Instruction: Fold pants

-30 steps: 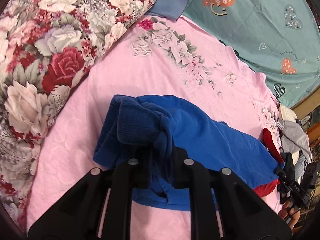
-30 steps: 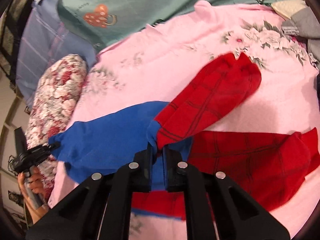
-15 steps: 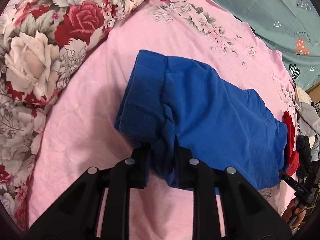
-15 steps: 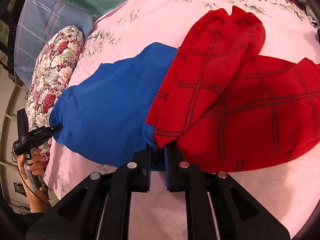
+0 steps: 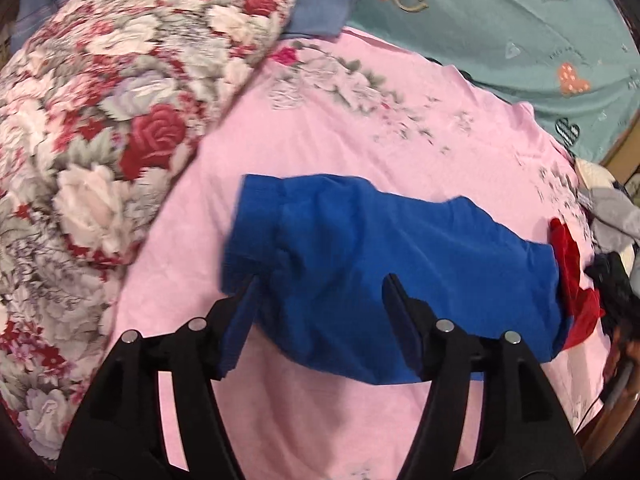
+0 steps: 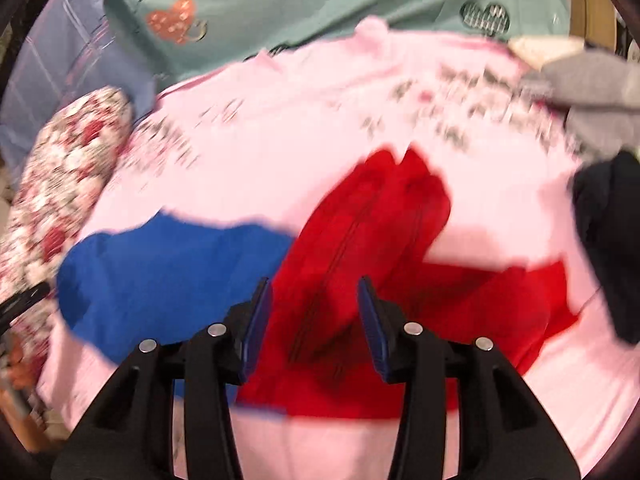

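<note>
On the pink sheet (image 5: pixel 360 128), the pants (image 5: pixel 380 264) are released; left gripper (image 5: pixel 320 296) and right gripper (image 6: pixel 314 304) are spread wide.

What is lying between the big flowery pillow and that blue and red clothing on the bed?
Only bare pink bedsheet lies between the floral pillow and the pants, seen best in the left wrist view.

The right gripper (image 6: pixel 314 312) hangs with its jaws spread apart over the pants (image 6: pixel 348 240), whose red checked part lies folded across the blue part on the pink sheet (image 6: pixel 300 120); a floral pillow (image 6: pixel 60 184) lies at the left edge, all blurred
</note>
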`<state>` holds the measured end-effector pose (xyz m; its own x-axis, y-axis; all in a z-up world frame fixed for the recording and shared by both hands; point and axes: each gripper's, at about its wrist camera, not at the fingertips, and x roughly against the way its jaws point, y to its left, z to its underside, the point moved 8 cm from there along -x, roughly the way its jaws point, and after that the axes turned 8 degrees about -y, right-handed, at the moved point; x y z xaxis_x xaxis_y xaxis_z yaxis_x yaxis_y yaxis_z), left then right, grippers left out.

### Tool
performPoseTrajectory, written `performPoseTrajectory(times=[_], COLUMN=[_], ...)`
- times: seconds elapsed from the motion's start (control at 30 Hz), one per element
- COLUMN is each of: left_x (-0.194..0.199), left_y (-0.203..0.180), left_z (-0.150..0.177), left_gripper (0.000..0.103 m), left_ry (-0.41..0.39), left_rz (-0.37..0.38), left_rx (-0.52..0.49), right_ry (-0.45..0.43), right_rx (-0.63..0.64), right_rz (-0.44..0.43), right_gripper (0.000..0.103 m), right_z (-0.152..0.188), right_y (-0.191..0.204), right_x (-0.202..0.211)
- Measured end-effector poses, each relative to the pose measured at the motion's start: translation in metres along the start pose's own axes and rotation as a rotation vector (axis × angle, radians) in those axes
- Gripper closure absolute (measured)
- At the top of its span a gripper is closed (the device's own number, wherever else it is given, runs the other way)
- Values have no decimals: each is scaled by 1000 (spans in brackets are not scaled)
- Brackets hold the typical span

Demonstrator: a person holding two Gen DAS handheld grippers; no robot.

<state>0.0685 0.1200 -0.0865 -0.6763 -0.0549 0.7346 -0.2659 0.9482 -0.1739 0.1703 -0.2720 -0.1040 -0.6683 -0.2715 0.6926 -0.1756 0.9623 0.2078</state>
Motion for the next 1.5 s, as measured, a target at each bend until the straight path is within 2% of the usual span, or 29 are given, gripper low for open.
performPoseTrajectory(times=[0.13,0.23,0.37,0.43,0.47,0.53,0.67,0.73,0.83,0.9,0.97,1.03,1.1,1.2,1.3,1.4,1.47,1.5], left_x=[-17,-31,-49,-54,-55,-56,-57,-57,-58,-59,-59,-58,-56,-55,-55,-54,-54,-54], left_y=[-25,-32,-26,-25,-25,-24,-22,-22,-23,-24,-24,-24,-22,-20,-19,-20,-19,-19], left_z=[14,28,42,45,45,45,43,43,43,43,44,43,43,41,40,41,40,40], left_gripper=[31,31,31,31,31,31,31,31,31,31,30,30,30,30,30,30,30,30], left_ry=[47,106,155,167,166,168,173,172,167,168,171,174,175,175,174,175,177,177], left_rz=[47,67,46,51,54,63,74,78,72,65,63,63,66,66,67,66,67,68], left_rx=[-26,-30,-12,-5,-1,6,16,22,16,9,2,1,10,25,34,28,28,32], right_ry=[56,119,140,142,136,75,-146,-200,-176,-89,1,49,37,-11,-83,-155,-173,-172], right_rx=[-16,-67,-19,-35,-60,-97,-228,-284,-382,-423,-499,-586,-624,-550,-532,-552,-509,-485], right_rz=[75,77,211,221,190,152,-36,-48,-41,-22,2,-26,-56,-9,40,92,100,90], right_gripper=[58,58,61,92,100,100,100,100,100,100,95,92,86,81,59,59,61,70], right_z=[-17,-20,-18,-17,-17,-22,-39,-31,6,38,69,87,87,71,54,41,36,33], right_y=[-2,-2,-17,-26,-30,-37,-53,-71,-102,-118,-137,-147,-152,-152,-160,-174,-170,-167], right_x=[-47,-74,-89,-89,-84,-65,21,58,74,60,43,38,45,61,72,79,81,80])
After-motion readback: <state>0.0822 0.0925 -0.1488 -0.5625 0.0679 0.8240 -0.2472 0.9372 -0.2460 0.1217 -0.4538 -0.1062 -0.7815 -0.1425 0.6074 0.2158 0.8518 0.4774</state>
